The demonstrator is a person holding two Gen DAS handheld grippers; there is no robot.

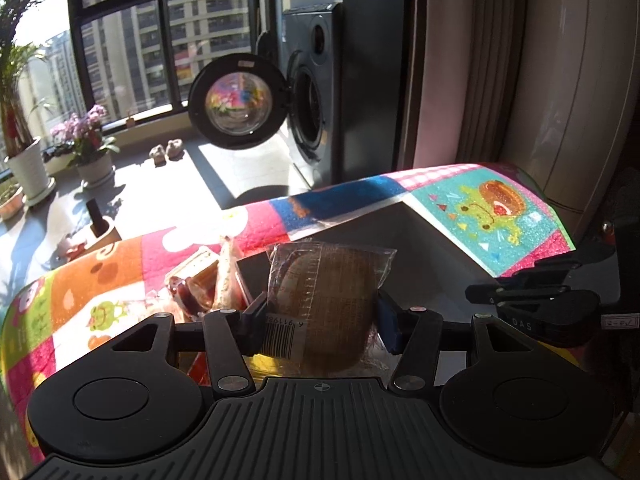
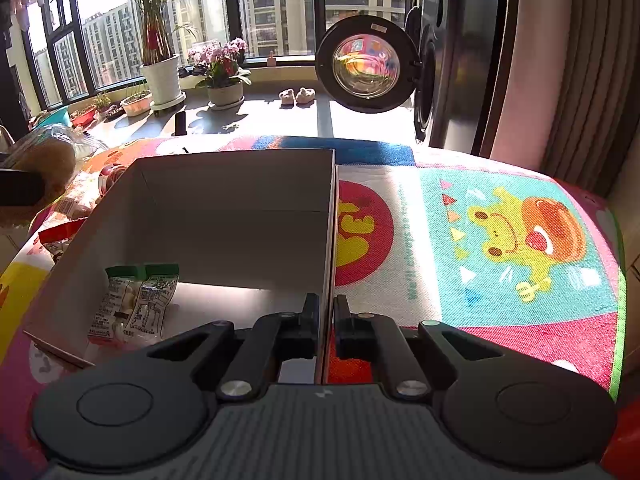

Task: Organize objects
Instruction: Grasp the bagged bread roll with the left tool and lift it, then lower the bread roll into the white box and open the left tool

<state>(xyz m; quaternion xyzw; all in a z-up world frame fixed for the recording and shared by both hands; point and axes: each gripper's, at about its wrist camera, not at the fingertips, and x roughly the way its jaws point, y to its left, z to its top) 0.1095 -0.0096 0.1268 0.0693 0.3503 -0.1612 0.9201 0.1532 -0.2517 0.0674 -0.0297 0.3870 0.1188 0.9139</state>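
My left gripper is shut on a round brown bun in a clear wrapper and holds it above the table, near the left side of a grey cardboard box. The same bun shows at the far left of the right wrist view. My right gripper is shut on the box's thin right wall, near its front corner. Inside the box a green and white snack packet lies at the front left. Several wrapped snacks lie on the cloth left of the box.
A bright cartoon cloth covers the table. Behind it stand a dark washing machine with its round door swung open, potted plants by the windows, small slippers and a curtain at the right.
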